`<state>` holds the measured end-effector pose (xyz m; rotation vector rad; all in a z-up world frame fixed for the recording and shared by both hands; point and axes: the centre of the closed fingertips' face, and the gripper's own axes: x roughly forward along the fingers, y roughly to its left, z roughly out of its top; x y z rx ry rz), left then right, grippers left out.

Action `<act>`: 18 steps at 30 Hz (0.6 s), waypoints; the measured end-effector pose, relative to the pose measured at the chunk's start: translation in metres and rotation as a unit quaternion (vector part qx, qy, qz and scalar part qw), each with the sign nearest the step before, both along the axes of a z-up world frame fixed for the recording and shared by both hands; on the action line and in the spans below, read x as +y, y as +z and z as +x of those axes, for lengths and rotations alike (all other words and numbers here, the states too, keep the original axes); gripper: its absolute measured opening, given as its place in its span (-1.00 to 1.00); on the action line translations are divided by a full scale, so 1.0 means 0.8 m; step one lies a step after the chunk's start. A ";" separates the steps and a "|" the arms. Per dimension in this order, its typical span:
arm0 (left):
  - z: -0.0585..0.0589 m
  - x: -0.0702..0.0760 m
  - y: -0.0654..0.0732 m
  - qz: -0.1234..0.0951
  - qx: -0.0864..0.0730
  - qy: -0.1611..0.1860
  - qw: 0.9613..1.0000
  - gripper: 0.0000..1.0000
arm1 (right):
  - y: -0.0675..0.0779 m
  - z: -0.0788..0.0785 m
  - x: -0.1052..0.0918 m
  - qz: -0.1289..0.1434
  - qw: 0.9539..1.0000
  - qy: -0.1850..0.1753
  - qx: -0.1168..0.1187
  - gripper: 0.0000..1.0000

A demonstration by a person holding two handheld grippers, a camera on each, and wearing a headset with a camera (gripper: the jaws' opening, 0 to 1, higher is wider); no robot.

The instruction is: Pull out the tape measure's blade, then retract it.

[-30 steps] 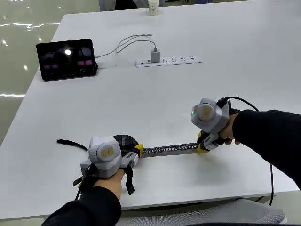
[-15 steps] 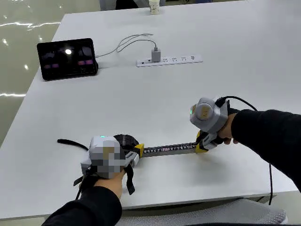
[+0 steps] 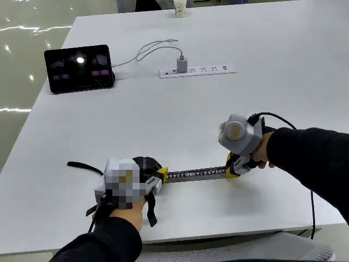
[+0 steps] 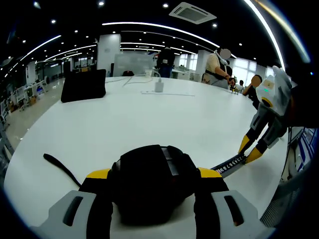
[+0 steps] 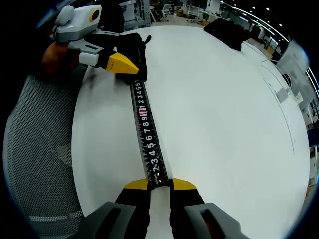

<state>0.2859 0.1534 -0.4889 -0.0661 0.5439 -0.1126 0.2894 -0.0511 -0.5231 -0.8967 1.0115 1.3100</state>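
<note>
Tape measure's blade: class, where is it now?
In the head view the blade lies on the table near its front edge, stretched from the case in the left gripper to the right gripper pinching its tip.

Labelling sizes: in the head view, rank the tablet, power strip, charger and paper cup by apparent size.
1. tablet
2. power strip
3. paper cup and charger look alike; the cup is farther and cropped.

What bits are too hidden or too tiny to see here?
Hook on the blade: right gripper view, pinched inside the right gripper.
Sides of the tape measure: left gripper view, covered by the left gripper.
Numbers on the blade: head view, too small.
Screen of the tablet: head view, too small and glary.
</note>
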 end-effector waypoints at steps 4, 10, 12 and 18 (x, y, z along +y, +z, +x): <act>0.000 0.000 0.000 0.000 0.001 0.000 1.000 0.22 | 0.000 0.000 0.002 0.001 1.000 -0.003 0.001 -0.78; -0.001 -0.001 -0.001 0.000 0.002 -0.001 1.000 0.22 | -0.001 0.000 0.006 -0.002 1.000 0.000 0.000 -0.78; -0.002 -0.001 -0.001 0.000 0.002 -0.001 1.000 0.22 | -0.001 0.000 0.007 -0.003 1.000 0.001 -0.001 -0.78; -0.002 -0.001 -0.001 0.000 0.002 -0.001 1.000 0.22 | -0.002 0.000 0.010 -0.002 1.000 -0.002 -0.001 -0.77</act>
